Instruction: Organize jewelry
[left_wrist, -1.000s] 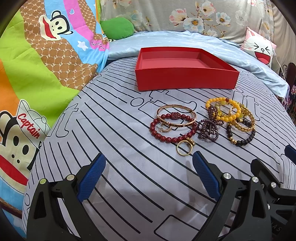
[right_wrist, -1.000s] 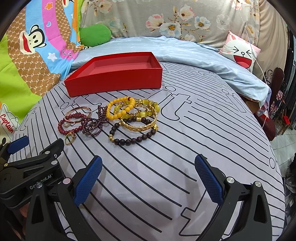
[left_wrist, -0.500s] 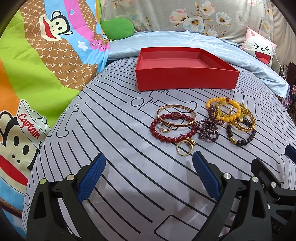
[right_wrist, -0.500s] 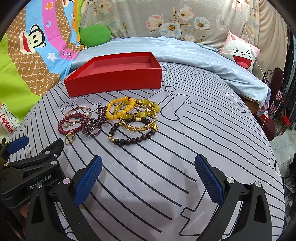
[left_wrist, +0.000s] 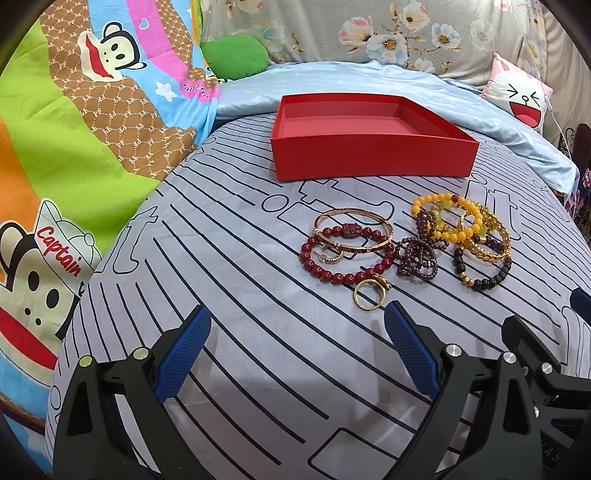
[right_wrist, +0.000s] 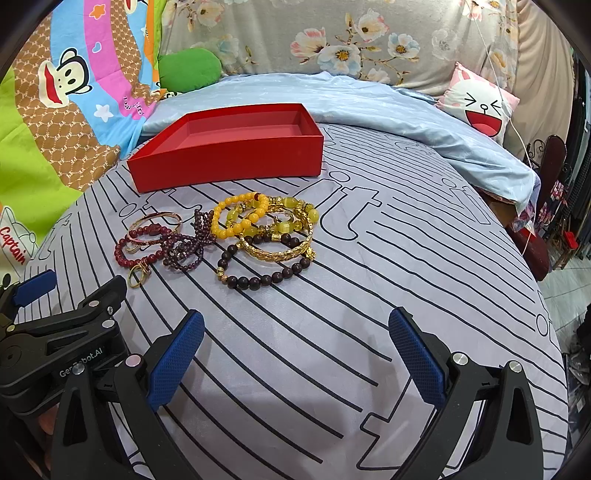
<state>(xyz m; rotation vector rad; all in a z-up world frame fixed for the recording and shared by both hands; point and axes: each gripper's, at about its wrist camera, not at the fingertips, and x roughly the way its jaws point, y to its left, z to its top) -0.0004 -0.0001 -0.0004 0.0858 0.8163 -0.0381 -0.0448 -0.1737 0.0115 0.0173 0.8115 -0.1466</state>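
Note:
A heap of jewelry lies on the striped grey sheet: a red bead bracelet (left_wrist: 347, 275), a thin gold bangle (left_wrist: 352, 218), a gold ring (left_wrist: 367, 293), a purple bead strand (left_wrist: 417, 258), a yellow bead bracelet (left_wrist: 448, 218), a gold chain bracelet (right_wrist: 275, 254) and a dark bead bracelet (right_wrist: 264, 278). An empty red box (left_wrist: 369, 155) stands behind them; it also shows in the right wrist view (right_wrist: 229, 162). My left gripper (left_wrist: 297, 332) is open and empty, just short of the ring. My right gripper (right_wrist: 295, 339) is open and empty, nearer than the dark bracelet.
A colourful monkey-print quilt (left_wrist: 74, 147) lies on the left. A light blue cover (right_wrist: 406, 118), a green cushion (left_wrist: 236, 55) and a white face pillow (right_wrist: 480, 103) lie behind the box. The bed's edge drops off at the right (right_wrist: 546, 295).

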